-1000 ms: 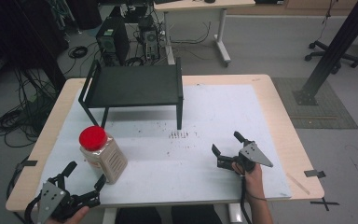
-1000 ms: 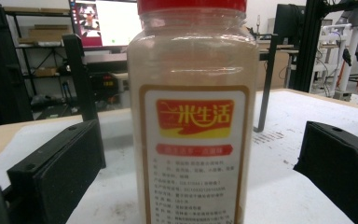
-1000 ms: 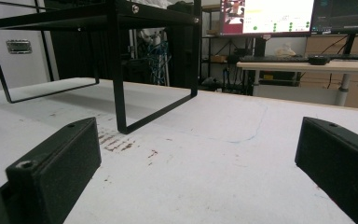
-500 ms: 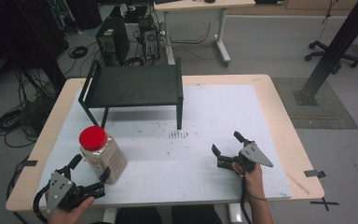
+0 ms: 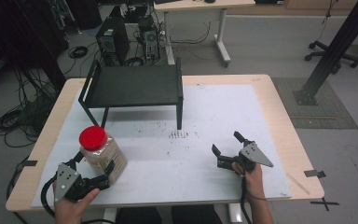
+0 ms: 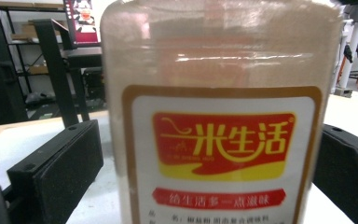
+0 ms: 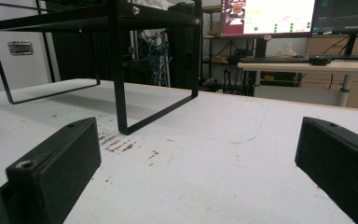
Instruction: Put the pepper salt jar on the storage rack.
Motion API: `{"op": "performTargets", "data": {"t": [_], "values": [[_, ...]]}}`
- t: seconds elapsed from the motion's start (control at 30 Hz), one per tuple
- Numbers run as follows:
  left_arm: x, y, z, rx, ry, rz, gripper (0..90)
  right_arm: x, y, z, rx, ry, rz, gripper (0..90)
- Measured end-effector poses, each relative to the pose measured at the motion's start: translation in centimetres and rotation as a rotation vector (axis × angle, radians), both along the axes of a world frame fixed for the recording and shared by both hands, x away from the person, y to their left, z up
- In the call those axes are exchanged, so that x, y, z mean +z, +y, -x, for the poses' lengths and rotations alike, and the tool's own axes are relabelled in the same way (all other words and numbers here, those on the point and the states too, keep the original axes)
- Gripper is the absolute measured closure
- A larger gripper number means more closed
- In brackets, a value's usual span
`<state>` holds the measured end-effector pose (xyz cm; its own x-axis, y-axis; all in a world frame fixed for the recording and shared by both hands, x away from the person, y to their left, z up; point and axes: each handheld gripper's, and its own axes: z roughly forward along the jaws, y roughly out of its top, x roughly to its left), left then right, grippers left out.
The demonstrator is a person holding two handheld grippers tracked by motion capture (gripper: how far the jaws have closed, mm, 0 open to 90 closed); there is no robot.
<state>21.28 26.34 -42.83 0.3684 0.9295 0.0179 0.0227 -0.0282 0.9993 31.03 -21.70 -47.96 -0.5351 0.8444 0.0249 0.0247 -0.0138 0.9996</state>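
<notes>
Up close, the left gripper point(image 5: 94, 167) straddles a jar point(image 5: 101, 153) standing upright near the front-left corner of the table point(image 5: 279, 112) — its jaws spread, one on each side of the jar's lower body. From the left gripper view, the jar point(image 6: 219, 112) sits between the two black pads point(image 6: 67, 170), with a sliver of table visible beside the left pad, so the jaws are not clamped on it. A red lid point(image 5: 92, 137) tops the jar, and a red-and-yellow label point(image 6: 221, 149) faces the camera. Across the table, the right gripper point(image 5: 227, 150) rests low near the front edge, jaws wide apart and holding nothing — well clear of the jar. A black rack point(image 5: 133, 86) stands toward the back; the right gripper view looks at its legs point(image 7: 121, 70).
</notes>
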Motion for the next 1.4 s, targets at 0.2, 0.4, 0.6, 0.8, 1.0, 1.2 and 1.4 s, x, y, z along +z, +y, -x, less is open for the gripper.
{"op": "performTargets", "data": {"t": [0.2,0.4,0.6,0.8,1.0,1.2,1.4], "values": [[0.0,-0.2,-0.6,0.0,-0.006,0.003,0.2,0.0,0.0,0.0,0.001,0.0,0.0,0.0],[0.0,-0.3,-0.8,-0.001,-0.008,0.004,0.2,0.0,0.0,0.0,0.001,0.0,-0.001,0.0],[-0.1,-0.5,-1.2,0.001,-0.01,0.012,0.2,0.0,0.0,0.0,0.001,0.0,0.0,0.0],[-0.2,-0.7,-1.5,0.004,-0.012,0.016,0.2,0.0,0.0,0.0,0.001,0.0,-0.001,0.0],[-0.3,-0.6,-1.7,0.007,-0.012,0.014,0.2,0.0,0.0,0.0,0.001,0.0,-0.001,0.0],[-0.2,-0.6,-1.6,0.009,-0.007,0.017,0.4,0.0,0.0,0.0,0.001,0.0,0.0,0.0],[-0.1,-0.4,-1.6,0.012,0.001,0.023,6.2,0.0,0.0,0.0,0.001,-0.001,-0.001,0.0]]}}
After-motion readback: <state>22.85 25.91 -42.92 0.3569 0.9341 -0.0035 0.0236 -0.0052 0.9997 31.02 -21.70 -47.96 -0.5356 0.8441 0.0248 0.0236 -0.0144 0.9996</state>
